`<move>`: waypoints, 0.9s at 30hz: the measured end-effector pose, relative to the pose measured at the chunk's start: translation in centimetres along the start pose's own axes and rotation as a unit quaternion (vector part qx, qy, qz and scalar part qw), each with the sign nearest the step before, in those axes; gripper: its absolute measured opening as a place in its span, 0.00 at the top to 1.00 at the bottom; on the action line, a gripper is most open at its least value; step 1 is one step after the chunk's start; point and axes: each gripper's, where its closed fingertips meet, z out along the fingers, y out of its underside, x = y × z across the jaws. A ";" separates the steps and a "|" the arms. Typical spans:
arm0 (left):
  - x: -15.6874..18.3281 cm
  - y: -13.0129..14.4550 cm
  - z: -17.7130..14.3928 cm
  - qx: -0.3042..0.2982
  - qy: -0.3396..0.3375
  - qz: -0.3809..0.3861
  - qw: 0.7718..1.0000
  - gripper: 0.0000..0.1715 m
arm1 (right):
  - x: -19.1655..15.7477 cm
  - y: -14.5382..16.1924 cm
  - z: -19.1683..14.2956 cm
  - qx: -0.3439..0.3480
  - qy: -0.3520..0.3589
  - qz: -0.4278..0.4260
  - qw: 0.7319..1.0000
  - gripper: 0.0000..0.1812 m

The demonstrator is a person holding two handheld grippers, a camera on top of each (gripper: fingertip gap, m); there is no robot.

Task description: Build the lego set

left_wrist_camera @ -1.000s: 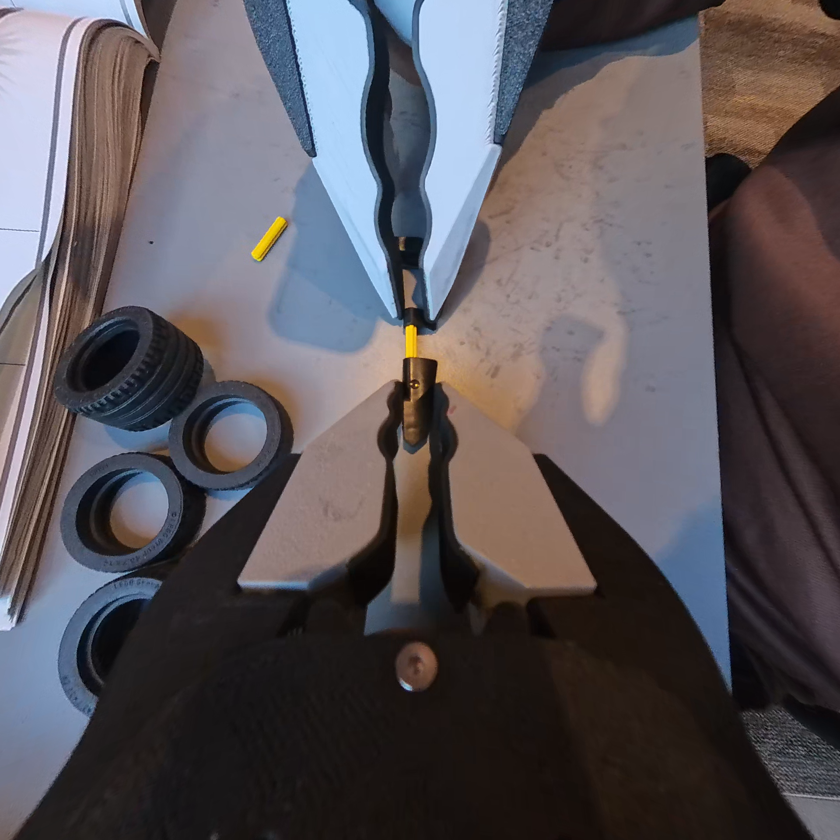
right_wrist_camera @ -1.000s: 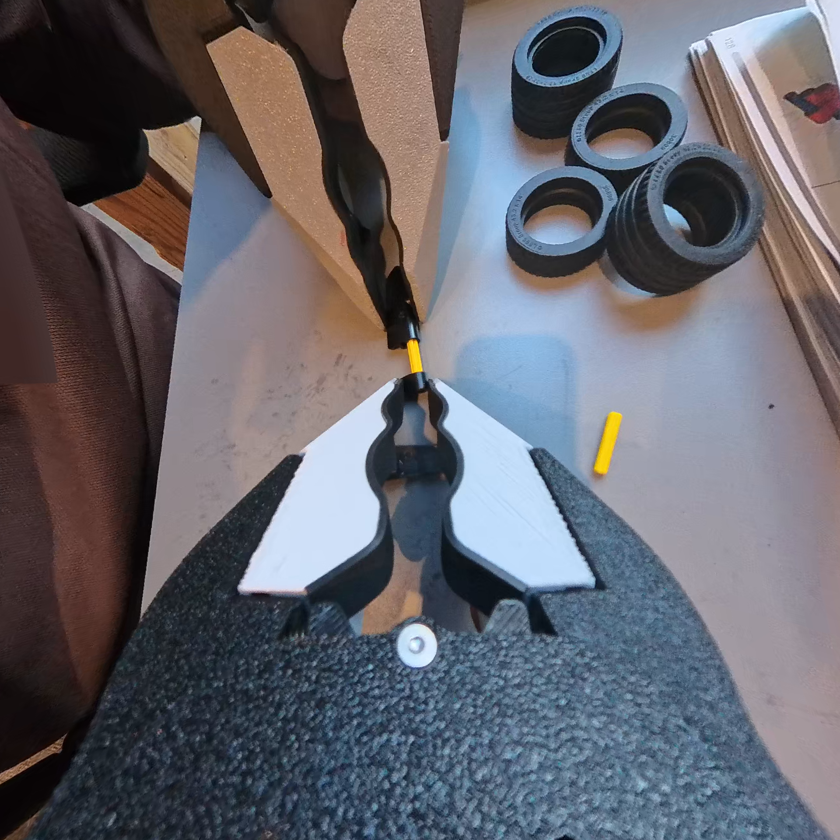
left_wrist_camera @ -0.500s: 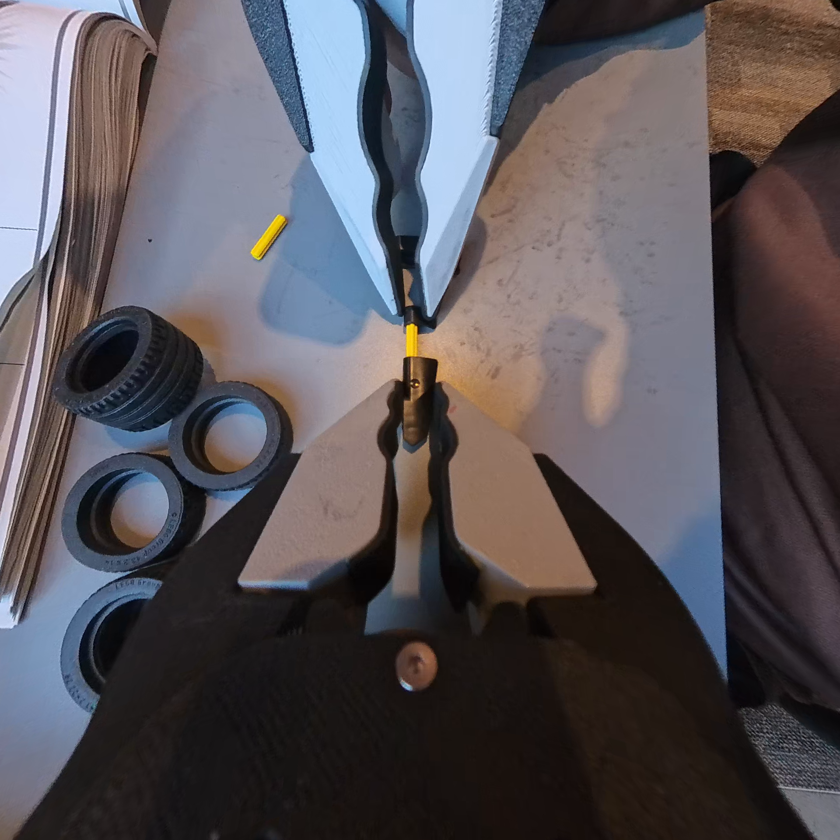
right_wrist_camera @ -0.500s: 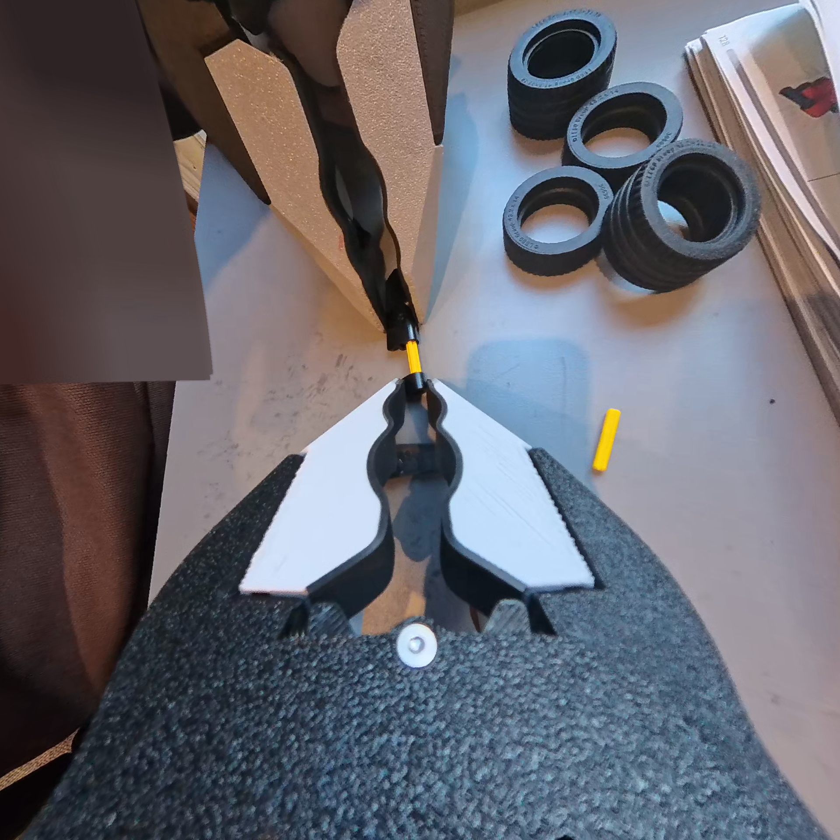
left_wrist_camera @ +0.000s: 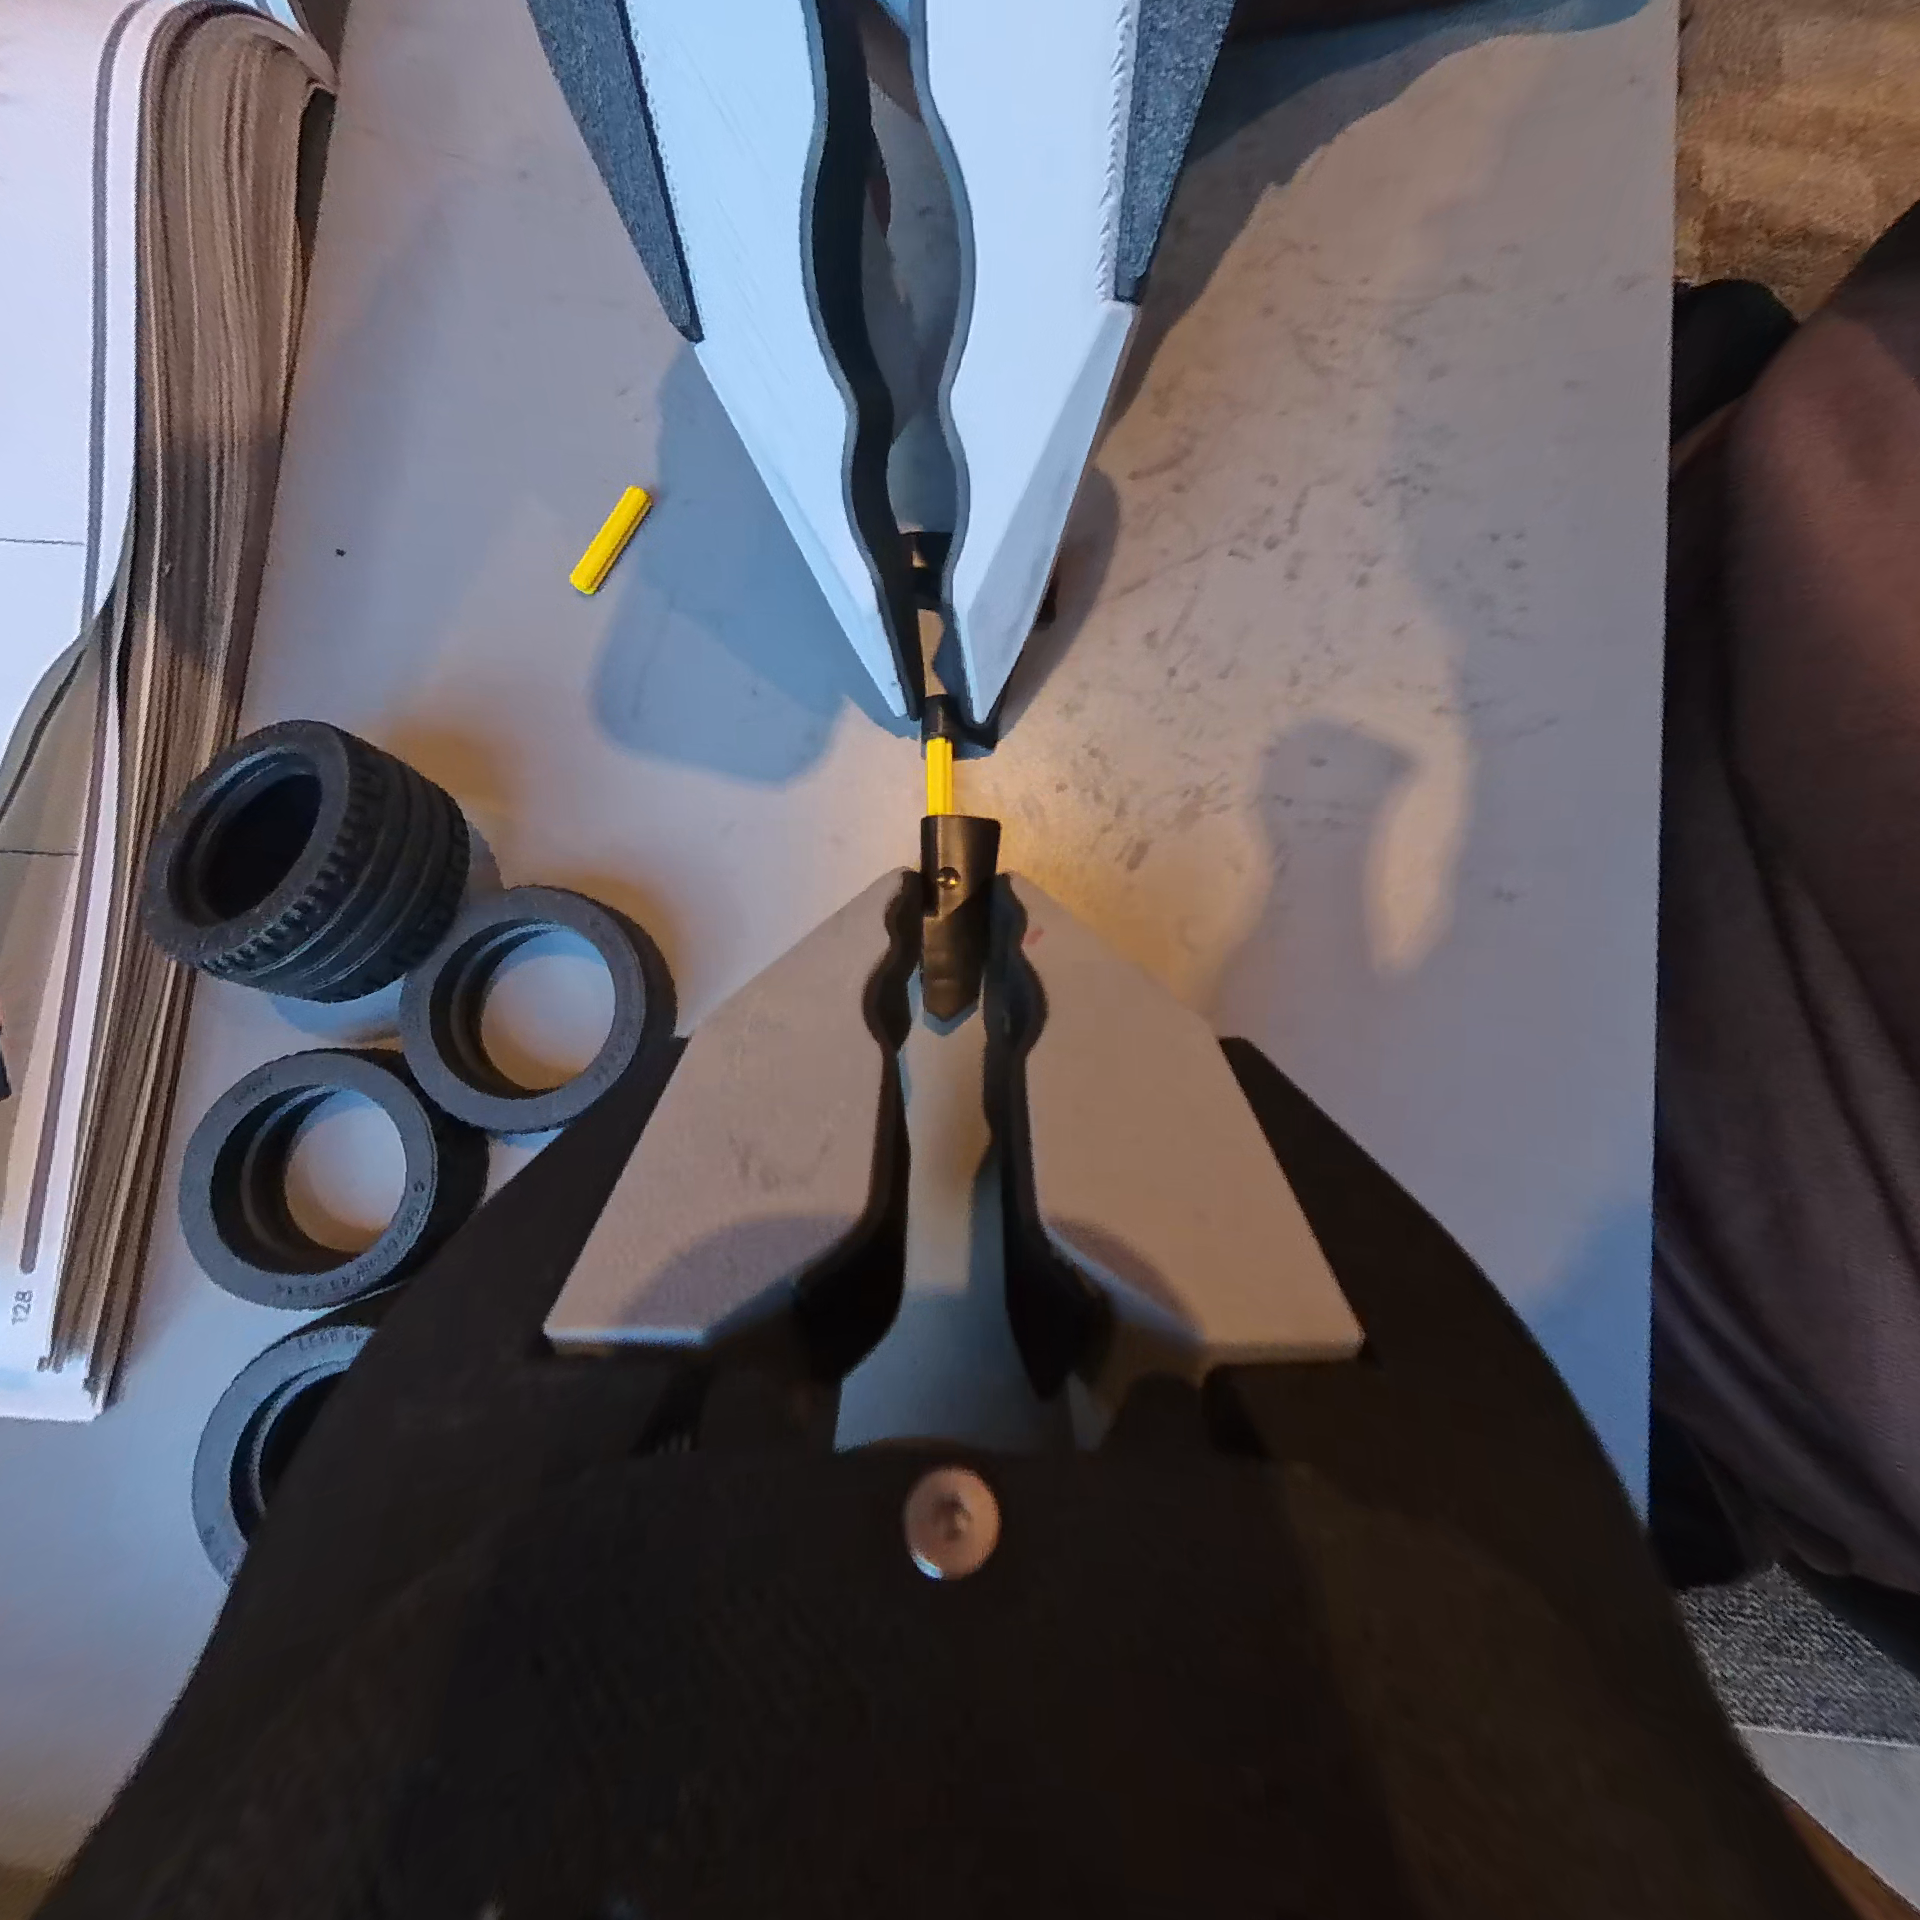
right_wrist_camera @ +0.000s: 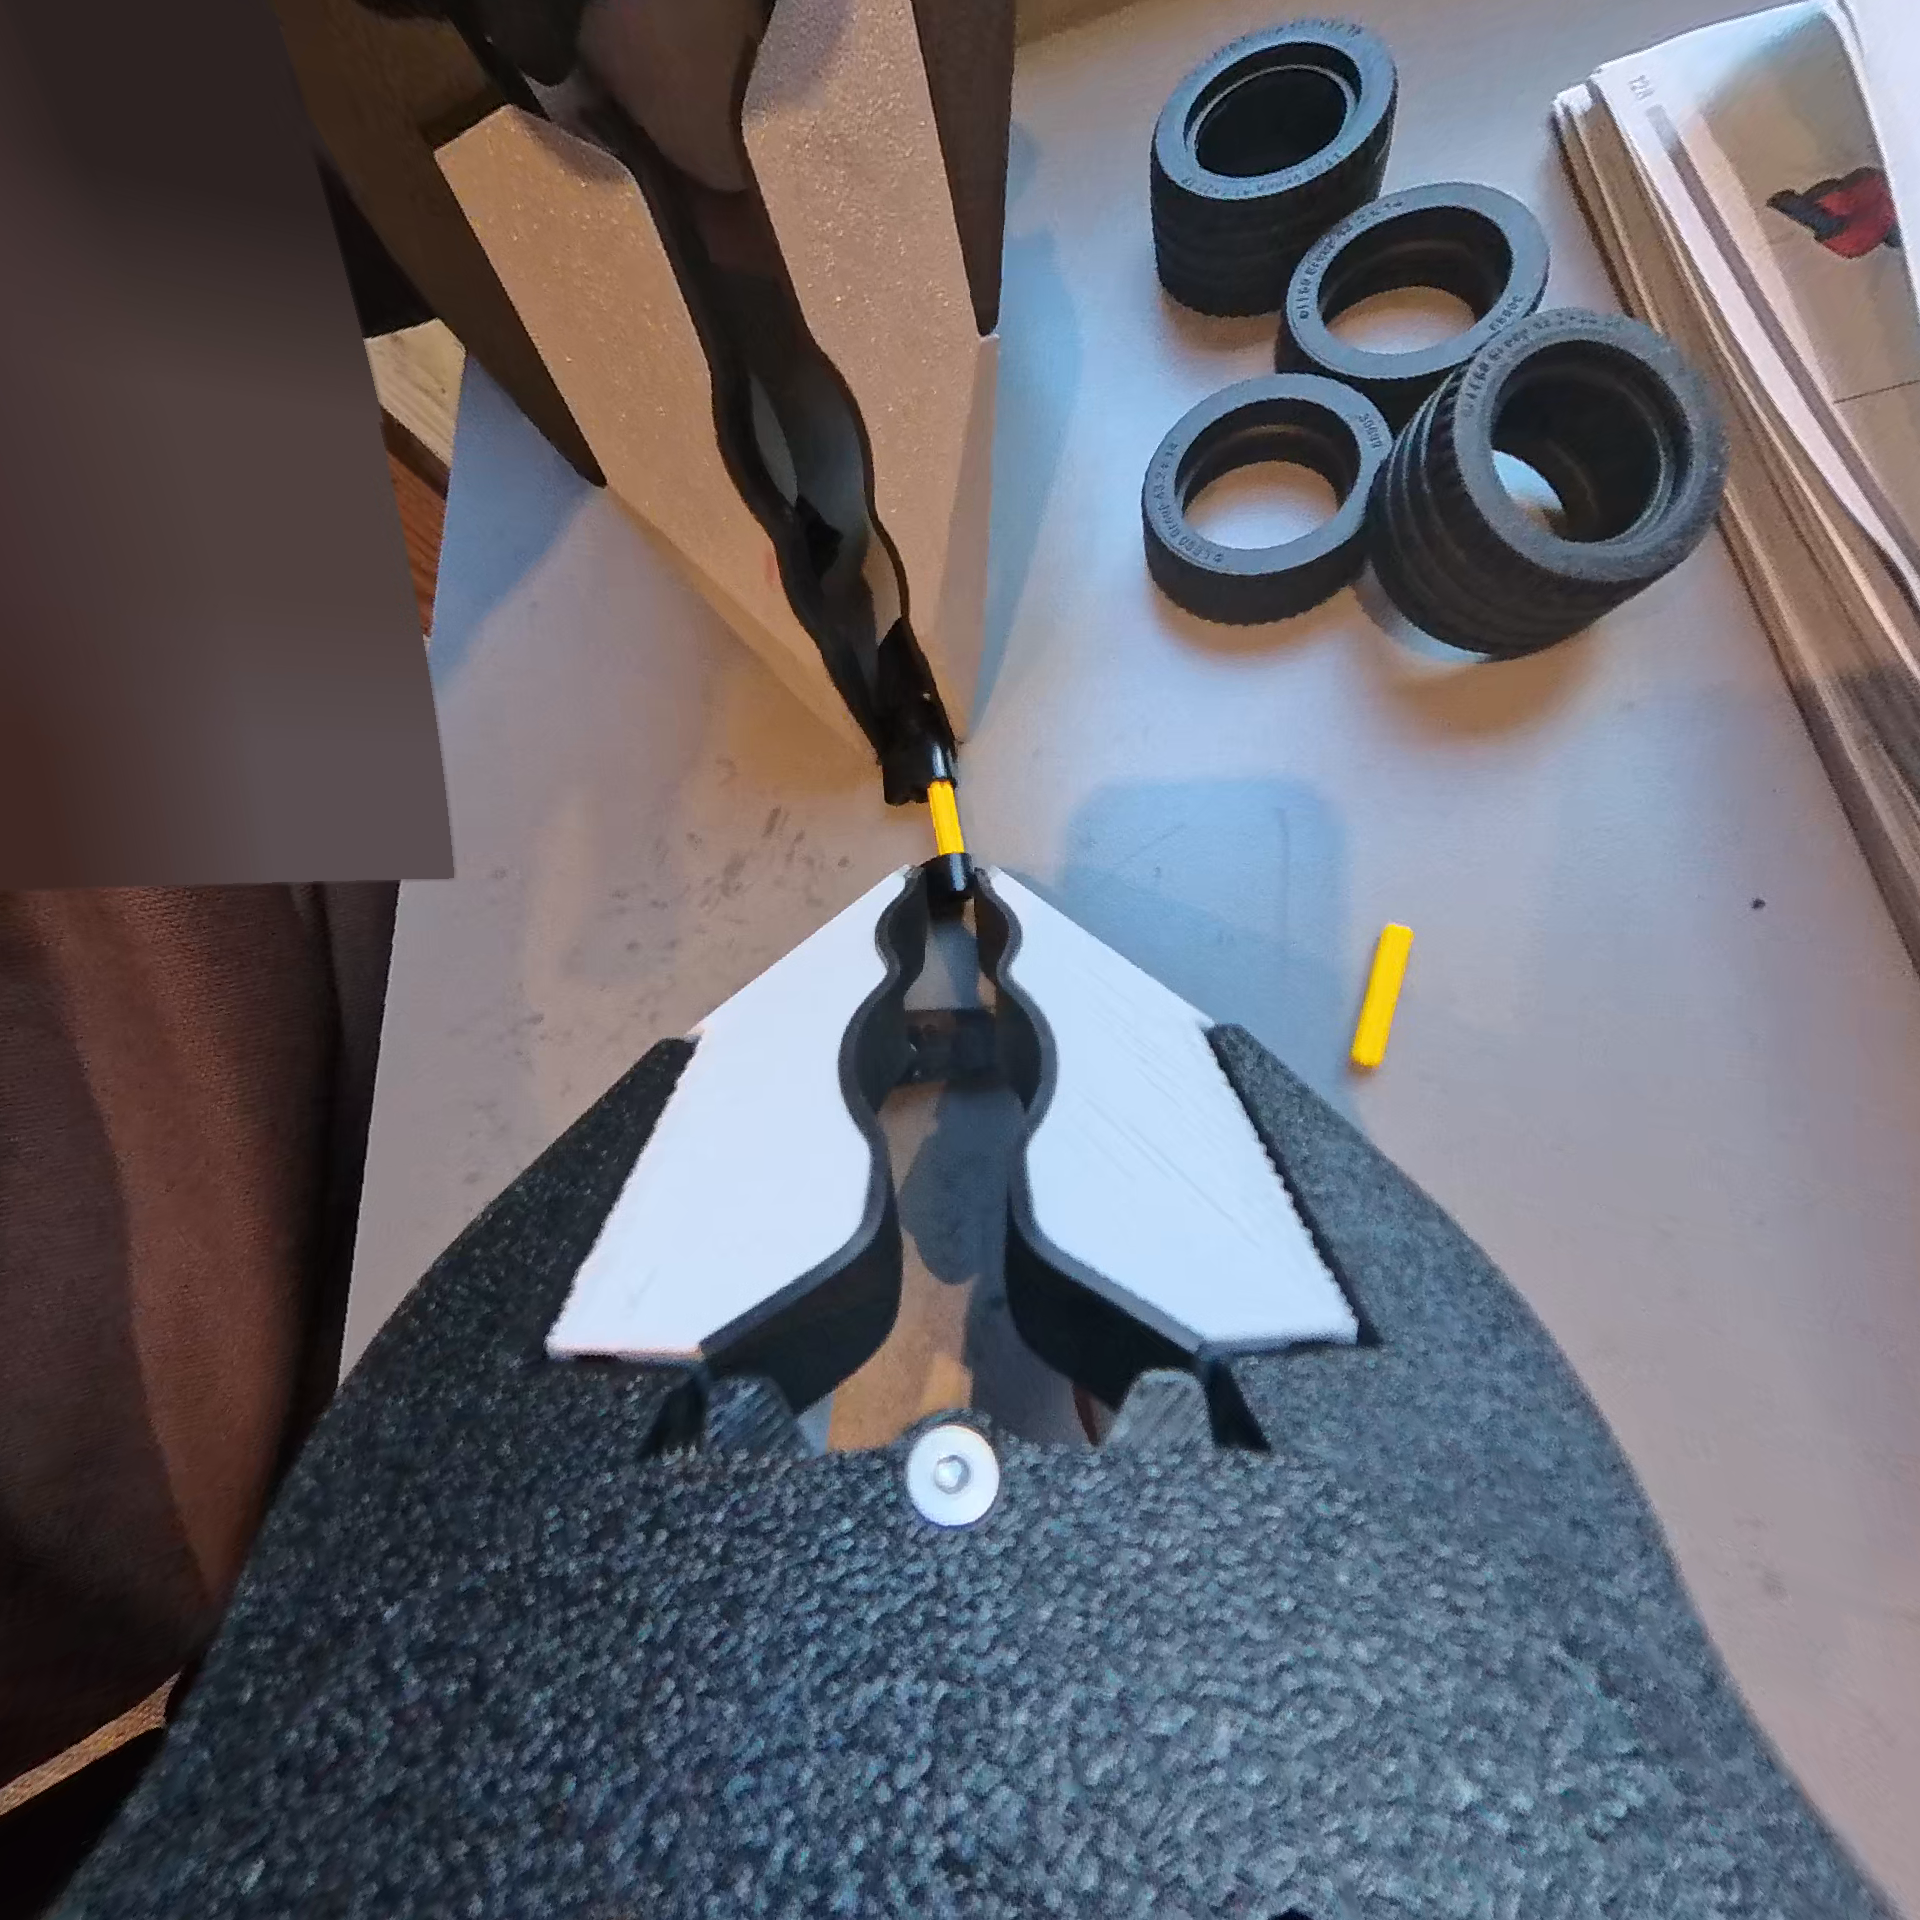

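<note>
The left gripper [left_wrist_camera: 954, 894] and the right gripper [right_wrist_camera: 948, 883] meet tip to tip over the middle of the grey bench [left_wrist_camera: 1351, 623], each with its jaws clenched on a small black piece. The left gripper's jaws pinch a black tapered connector [left_wrist_camera: 956, 914], whose wide end sticks out past the fingertips. The right gripper's jaws pinch a thin black bush [right_wrist_camera: 948, 881] right at their tips; behind it, between the fingers, a further black part [right_wrist_camera: 940, 1039] sits crosswise, and what it is cannot be made out. A short yellow axle [left_wrist_camera: 940, 774] runs straight between the two black pieces, one end in each, with a bare yellow stretch showing in the gap.

A second, loose yellow axle [right_wrist_camera: 1382, 992] lies flat on the bench, well apart from the grippers and toward the edge where the booklet lies. Four black tyres [left_wrist_camera: 312, 862] are grouped near that same edge: three lie flat [left_wrist_camera: 520, 1008] and one wider tyre leans tilted against its neighbours, touching them. The thick instruction booklet [left_wrist_camera: 135, 623] lies along that edge, its page ends facing the tyres. Across the opposite edge of the bench a person's dark clothing [left_wrist_camera: 1787, 935] shows.
</note>
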 end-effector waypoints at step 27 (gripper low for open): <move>-0.1 -0.3 0.3 -0.025 0.001 -0.006 1.000 0.94 | 0.0 0.1 -0.1 0.006 0.006 -0.004 1.000 0.97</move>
